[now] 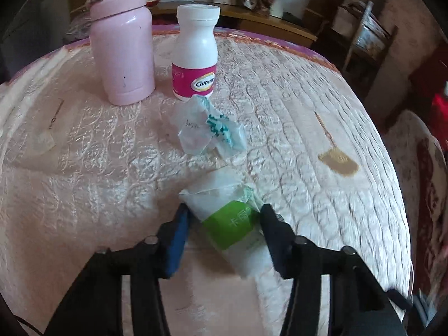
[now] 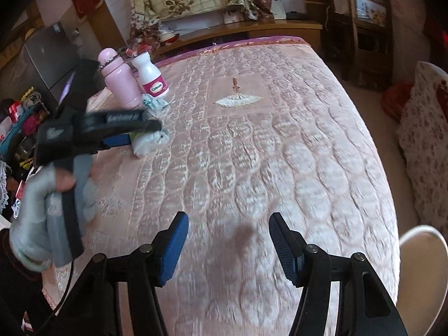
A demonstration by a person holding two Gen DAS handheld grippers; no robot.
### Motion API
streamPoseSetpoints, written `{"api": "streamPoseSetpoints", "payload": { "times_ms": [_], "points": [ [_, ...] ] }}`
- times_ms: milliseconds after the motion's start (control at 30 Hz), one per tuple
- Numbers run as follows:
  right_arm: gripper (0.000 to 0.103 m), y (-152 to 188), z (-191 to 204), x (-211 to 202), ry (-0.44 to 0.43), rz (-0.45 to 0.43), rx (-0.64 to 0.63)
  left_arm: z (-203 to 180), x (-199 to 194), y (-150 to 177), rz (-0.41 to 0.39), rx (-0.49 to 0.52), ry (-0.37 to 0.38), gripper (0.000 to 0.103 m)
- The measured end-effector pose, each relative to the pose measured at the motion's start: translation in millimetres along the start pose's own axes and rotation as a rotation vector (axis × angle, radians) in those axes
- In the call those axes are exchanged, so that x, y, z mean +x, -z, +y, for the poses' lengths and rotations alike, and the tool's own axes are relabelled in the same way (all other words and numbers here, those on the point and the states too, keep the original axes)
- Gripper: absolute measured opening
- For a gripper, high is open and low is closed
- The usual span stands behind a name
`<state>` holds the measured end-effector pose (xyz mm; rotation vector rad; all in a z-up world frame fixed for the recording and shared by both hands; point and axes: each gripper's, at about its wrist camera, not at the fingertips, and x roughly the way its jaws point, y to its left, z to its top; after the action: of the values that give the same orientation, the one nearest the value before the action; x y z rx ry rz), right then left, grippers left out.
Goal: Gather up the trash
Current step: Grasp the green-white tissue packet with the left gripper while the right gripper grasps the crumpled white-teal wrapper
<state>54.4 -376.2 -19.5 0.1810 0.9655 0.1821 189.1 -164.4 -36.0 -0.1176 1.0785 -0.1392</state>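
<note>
A white packet with a green band point(image 1: 224, 224) lies on the pink quilted tablecloth point(image 1: 308, 106). My left gripper point(image 1: 225, 210) has a finger on each side of it, and the pads touch it. In the right wrist view that left gripper point(image 2: 145, 133) is at the left, held by a gloved hand point(image 2: 42, 204), with the packet point(image 2: 148, 142) pinched in it. Just beyond lies a crumpled clear wrapper with teal print point(image 1: 210, 128). My right gripper point(image 2: 228, 218) stands open over bare cloth with nothing between its fingers.
A pink flask point(image 1: 123, 53) and a white pill bottle with a magenta label point(image 1: 196, 56) stand upright behind the wrappers. A wooden bench and shelves line the far side. A white rounded object point(image 2: 420, 266) sits off the table's right edge.
</note>
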Motion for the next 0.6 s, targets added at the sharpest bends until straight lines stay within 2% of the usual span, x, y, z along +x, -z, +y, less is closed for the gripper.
{"api": "streamPoseSetpoints", "payload": {
  "times_ms": [67, 133, 200, 367, 600],
  "points": [
    [0.064, -10, 4, 14, -0.014, 0.008, -0.005, 11, -3, 1, 0.016, 0.008, 0.014, 0.04],
    [0.064, -19, 10, 26, -0.032, 0.011, -0.01, 26, -12, 2, 0.015, 0.025, -0.002, 0.038],
    [0.064, -28, 19, 39, -0.049, 0.016, -0.021, 39, -20, 1, 0.003, 0.036, -0.022, 0.037],
    [0.064, -55, 48, 69, -0.092, 0.014, -0.05, 82, -28, -12, -0.022, -0.014, -0.056, 0.037],
    [0.064, -112, 100, 114, -0.128, -0.031, -0.128, 109, -28, -20, -0.031, -0.023, -0.051, 0.037]
  ]
}}
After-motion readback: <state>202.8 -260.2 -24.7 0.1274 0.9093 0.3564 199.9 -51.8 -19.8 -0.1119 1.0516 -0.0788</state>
